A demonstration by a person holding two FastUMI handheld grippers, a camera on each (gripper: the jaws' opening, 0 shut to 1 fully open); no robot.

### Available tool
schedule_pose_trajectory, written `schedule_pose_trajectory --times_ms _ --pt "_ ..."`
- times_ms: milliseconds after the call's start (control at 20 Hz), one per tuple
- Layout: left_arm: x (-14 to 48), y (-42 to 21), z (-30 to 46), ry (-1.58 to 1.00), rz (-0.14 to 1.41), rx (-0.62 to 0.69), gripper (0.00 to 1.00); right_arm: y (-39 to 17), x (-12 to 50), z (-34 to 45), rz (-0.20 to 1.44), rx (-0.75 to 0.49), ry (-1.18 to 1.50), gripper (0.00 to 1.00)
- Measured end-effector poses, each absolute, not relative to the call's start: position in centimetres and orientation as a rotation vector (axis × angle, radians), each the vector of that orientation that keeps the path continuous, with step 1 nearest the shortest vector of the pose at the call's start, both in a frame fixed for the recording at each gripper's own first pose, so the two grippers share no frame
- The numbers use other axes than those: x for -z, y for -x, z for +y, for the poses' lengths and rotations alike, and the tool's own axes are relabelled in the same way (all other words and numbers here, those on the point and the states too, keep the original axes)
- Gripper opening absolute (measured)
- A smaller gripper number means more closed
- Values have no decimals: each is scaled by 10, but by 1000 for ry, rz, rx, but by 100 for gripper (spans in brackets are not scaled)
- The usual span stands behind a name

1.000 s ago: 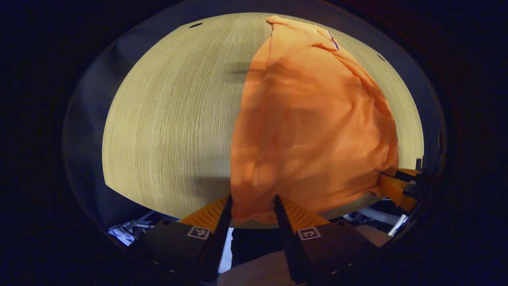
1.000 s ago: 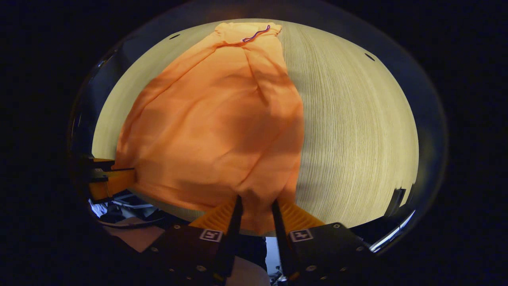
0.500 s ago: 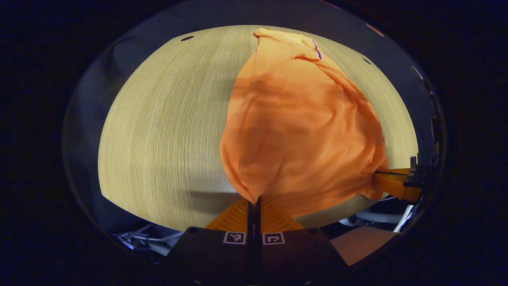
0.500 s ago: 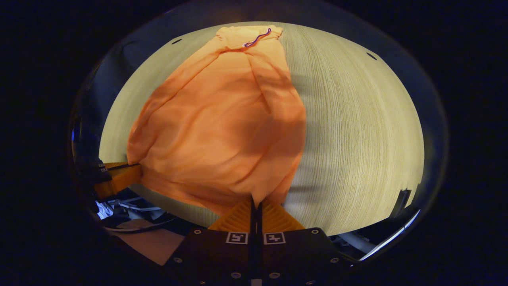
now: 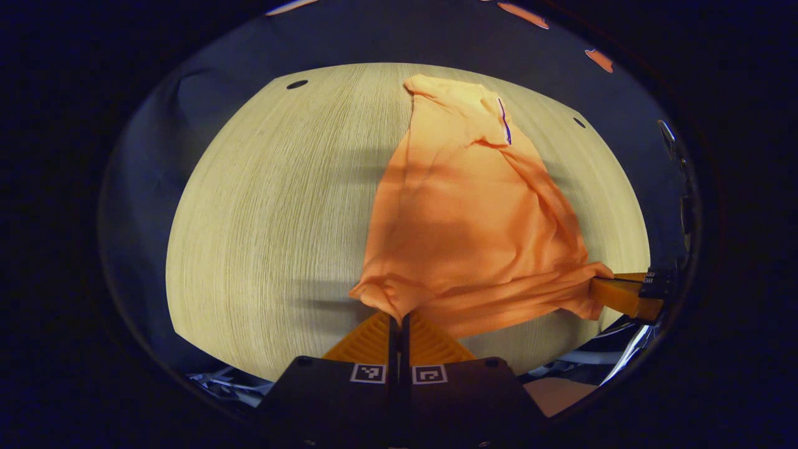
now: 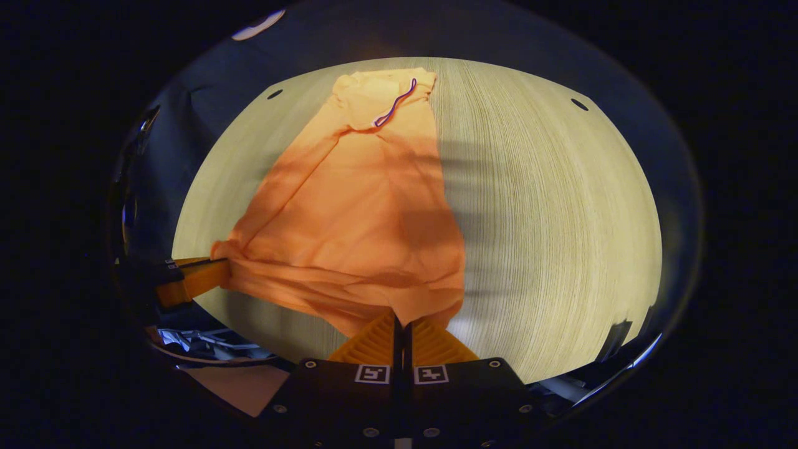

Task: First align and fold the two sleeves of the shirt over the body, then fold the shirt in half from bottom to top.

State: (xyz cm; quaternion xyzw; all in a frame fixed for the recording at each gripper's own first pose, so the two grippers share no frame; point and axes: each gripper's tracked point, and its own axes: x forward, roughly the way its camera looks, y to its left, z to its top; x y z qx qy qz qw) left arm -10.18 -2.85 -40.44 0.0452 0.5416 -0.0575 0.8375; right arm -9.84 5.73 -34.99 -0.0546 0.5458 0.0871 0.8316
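An orange shirt (image 5: 467, 212) lies lengthwise on the pale wooden table (image 5: 268, 212), its collar at the far end and both sleeves folded over the body. My left gripper (image 5: 399, 317) is shut on the shirt's near left hem corner, lifted off the table. In the right gripper view the shirt (image 6: 361, 212) runs away from me, and my right gripper (image 6: 402, 318) is shut on the near right hem corner. The hem sags between the two grippers. The right gripper (image 5: 623, 292) shows at the far right of the left gripper view, and the left gripper (image 6: 193, 280) at the left of the right gripper view.
The table's near edge (image 5: 249, 362) runs just below the grippers, with cables and clutter under it. Small dark holes (image 5: 297, 84) mark the tabletop near its far corners. Bare wood (image 6: 561, 218) lies to the right of the shirt.
Both grippers went from open around the hem to shut on its corners. They have since risen and moved forward, so the near hem is lifted and the shirt looks shorter.
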Motion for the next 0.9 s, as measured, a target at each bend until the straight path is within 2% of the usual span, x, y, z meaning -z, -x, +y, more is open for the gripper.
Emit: schedule_pose_trajectory --times_ms 300,900 --pt "407 48 -38 -117 1101 127 1 41 327 65 1094 -187 121 0" --pt "366 -98 -44 -104 973 128 1 -84 280 83 970 -183 163 0"
